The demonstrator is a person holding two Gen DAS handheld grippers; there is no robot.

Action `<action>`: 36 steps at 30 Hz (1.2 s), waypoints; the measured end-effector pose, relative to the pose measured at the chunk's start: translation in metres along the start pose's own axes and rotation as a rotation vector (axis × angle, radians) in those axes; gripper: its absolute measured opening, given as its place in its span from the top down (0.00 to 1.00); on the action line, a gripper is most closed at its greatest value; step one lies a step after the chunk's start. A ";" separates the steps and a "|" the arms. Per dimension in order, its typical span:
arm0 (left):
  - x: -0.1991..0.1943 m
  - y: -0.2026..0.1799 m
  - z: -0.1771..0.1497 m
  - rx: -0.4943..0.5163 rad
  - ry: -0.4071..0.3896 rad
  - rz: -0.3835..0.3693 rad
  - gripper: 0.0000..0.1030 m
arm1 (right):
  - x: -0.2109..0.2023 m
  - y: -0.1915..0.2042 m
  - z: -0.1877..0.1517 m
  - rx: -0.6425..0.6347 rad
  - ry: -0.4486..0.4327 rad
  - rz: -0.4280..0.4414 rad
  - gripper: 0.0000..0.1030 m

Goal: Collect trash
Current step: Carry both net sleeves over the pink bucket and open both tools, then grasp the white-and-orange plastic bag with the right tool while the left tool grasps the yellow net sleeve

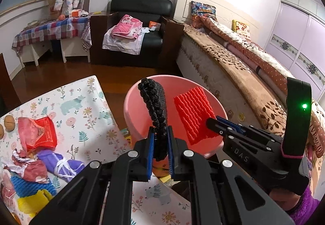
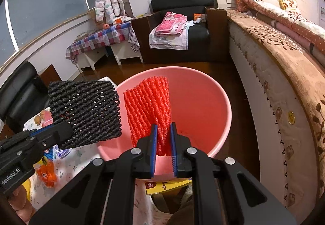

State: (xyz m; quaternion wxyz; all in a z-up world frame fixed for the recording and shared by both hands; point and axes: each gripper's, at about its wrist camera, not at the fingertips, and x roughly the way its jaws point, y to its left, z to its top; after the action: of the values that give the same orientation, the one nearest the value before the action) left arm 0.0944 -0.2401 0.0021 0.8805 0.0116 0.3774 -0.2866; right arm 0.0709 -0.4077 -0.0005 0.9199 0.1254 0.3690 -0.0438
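My left gripper is shut on a black foam fruit net and holds it upright over the near rim of a pink basin. My right gripper is shut on a red foam fruit net and holds it over the open pink basin. The right gripper also shows in the left wrist view with the red net. The black net shows at the left of the right wrist view. The inside of the basin looks bare.
A floral-cloth table at the left carries a red snack bag, a purple wrapper, crumpled paper, blue and yellow nets and walnuts. A bed runs along the right. A black armchair stands behind.
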 end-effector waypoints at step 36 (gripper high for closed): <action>-0.167 0.100 -0.026 -0.145 -0.246 0.255 0.60 | -0.040 0.081 -0.017 -0.140 -0.056 0.165 0.68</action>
State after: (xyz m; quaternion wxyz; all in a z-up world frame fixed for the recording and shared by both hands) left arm 0.0367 -0.0674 0.0759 0.9477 -0.0394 0.2820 -0.1440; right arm 0.0449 -0.3253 0.0316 0.9368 0.0895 0.3340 0.0543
